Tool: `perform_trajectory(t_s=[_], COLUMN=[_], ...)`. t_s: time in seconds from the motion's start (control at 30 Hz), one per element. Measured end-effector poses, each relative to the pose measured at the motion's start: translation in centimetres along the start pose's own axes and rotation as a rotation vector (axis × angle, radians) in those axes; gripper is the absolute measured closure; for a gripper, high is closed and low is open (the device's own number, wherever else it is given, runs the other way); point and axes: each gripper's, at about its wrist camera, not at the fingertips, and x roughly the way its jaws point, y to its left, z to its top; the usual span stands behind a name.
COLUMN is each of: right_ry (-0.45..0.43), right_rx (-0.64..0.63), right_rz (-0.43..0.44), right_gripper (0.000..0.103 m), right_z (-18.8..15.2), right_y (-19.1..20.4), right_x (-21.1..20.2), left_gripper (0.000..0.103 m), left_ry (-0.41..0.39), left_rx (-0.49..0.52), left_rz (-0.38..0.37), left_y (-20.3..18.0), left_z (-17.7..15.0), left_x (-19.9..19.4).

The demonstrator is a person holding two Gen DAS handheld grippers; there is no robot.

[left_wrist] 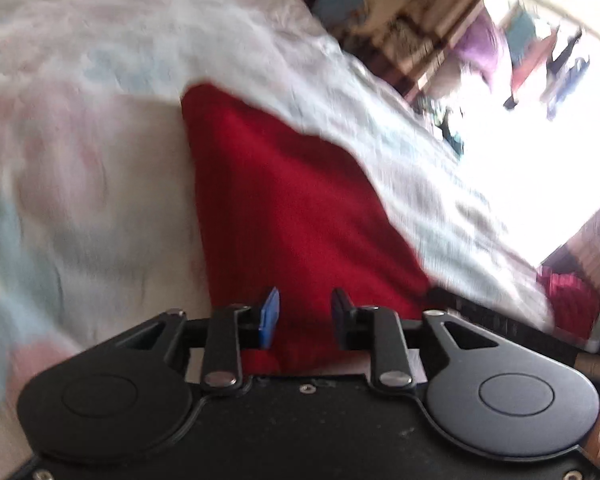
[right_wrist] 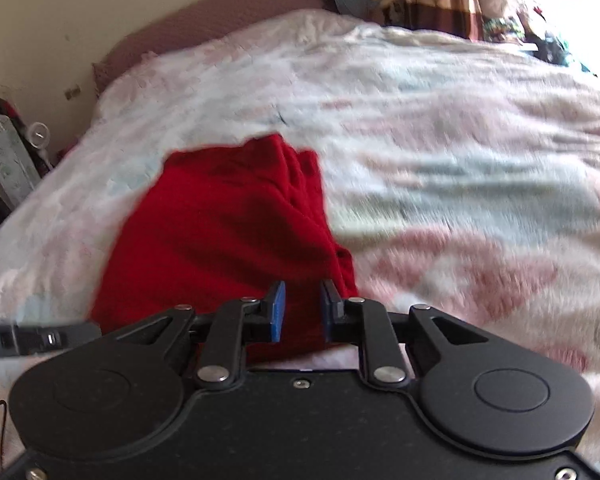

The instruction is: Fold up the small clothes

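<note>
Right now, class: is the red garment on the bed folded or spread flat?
Partly folded: the red garment shows stacked layered edges at its far end, on the bedspread.

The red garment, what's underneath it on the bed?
The red garment lies on a pale floral bedspread, which shows all around it. Whatever is directly beneath the cloth is covered, so nothing else can be seen there.
</note>
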Motion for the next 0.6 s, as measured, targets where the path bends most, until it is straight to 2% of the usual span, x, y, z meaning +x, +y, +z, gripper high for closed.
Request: perform_trajectory(t_s=[0.1,0.2,0.33,0.6], right_ry=[-0.026,-0.04,-0.036,0.012], right_rx=[-0.018,-0.028,-0.034,-0.067], right_rz=[0.029,0.049,0.072,0.059], right_gripper=[0.086,0.086,0.086,0.086], right_z=[1.2,2.3,3.4,3.6], right_y=[0.7,1.2,1.7,2.1], right_x=[-0.2,0.4,2.0,4.8], left_gripper=[0.074,0.074,0.074,0.073], left_ry=[-0.034,-0.035,-0.004,0.031], left_rx=[-0.052,-0.084,-0.149,-0.159], left_rz=[0.01,0.03,0.022,0.051], left_y=[0.9,1.7,2.3,1.8], left_z=[1.8,2.8,2.2,0.5], left_x=[0.3,1.2,2.1,3.8])
